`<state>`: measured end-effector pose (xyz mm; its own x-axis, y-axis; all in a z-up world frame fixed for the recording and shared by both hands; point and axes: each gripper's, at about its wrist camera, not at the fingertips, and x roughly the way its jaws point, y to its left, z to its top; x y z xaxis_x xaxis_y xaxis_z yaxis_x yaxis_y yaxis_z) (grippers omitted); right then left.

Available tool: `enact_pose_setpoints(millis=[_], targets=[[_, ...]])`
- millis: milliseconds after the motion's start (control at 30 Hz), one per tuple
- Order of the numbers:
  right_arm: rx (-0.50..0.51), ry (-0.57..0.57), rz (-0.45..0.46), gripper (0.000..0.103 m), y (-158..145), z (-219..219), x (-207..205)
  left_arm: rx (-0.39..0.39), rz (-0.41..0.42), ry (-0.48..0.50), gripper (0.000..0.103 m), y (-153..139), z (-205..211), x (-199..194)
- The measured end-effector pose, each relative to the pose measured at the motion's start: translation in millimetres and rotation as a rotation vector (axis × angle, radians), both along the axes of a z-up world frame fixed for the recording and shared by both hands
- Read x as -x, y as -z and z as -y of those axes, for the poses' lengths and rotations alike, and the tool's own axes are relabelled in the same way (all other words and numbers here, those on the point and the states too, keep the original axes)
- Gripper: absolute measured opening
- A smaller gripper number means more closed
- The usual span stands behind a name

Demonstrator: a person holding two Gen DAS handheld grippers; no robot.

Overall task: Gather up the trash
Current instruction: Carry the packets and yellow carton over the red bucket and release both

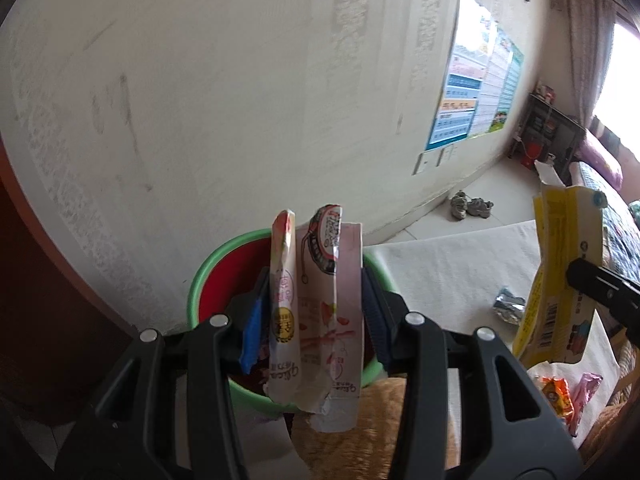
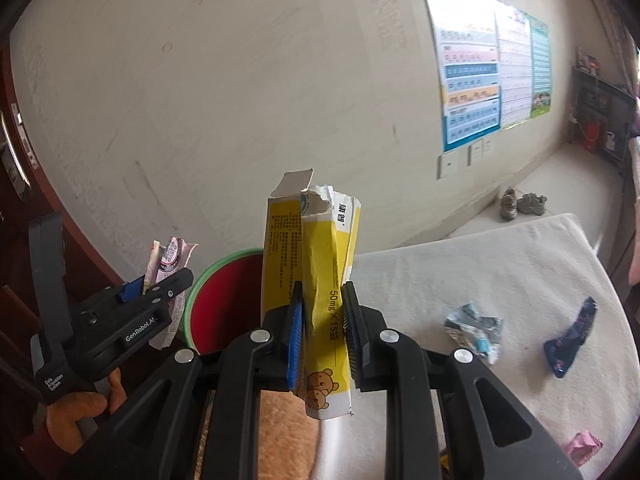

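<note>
Left wrist view — my left gripper (image 1: 316, 320) is clamped on a pink snack wrapper (image 1: 320, 312), held upright.

Directly behind it I see the green-rimmed bin (image 1: 208, 276) with its red inside, against the wall. At the right edge a crushed yellow box (image 1: 560, 276) is pinched by the right gripper (image 1: 580, 276) — on the white cloth (image 1: 448, 264) between lies a crumpled foil scrap (image 1: 509, 305).

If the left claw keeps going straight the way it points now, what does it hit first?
Probably the bin: its green rim and red inside sit right behind the pink wrapper the left claw holds. Beyond that is the wall. Depth is hard to judge through the fisheye.
</note>
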<state>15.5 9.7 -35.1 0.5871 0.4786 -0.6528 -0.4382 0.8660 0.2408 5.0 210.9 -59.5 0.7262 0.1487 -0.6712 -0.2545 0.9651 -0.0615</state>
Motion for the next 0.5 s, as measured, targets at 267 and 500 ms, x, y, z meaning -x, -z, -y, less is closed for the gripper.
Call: enact_pose_setpoints(millis=[267, 500], targets=[[0.023, -0.082, -0.053, 0.020, 22, -52, -24, 0.023, -0.090, -0.069, 0.042, 39, -36, -8], [0.033, -0.124, -0.087, 0.020, 34, -87, -41, 0.073, -0.160, -0.091, 0.042, 65, -57, -12]])
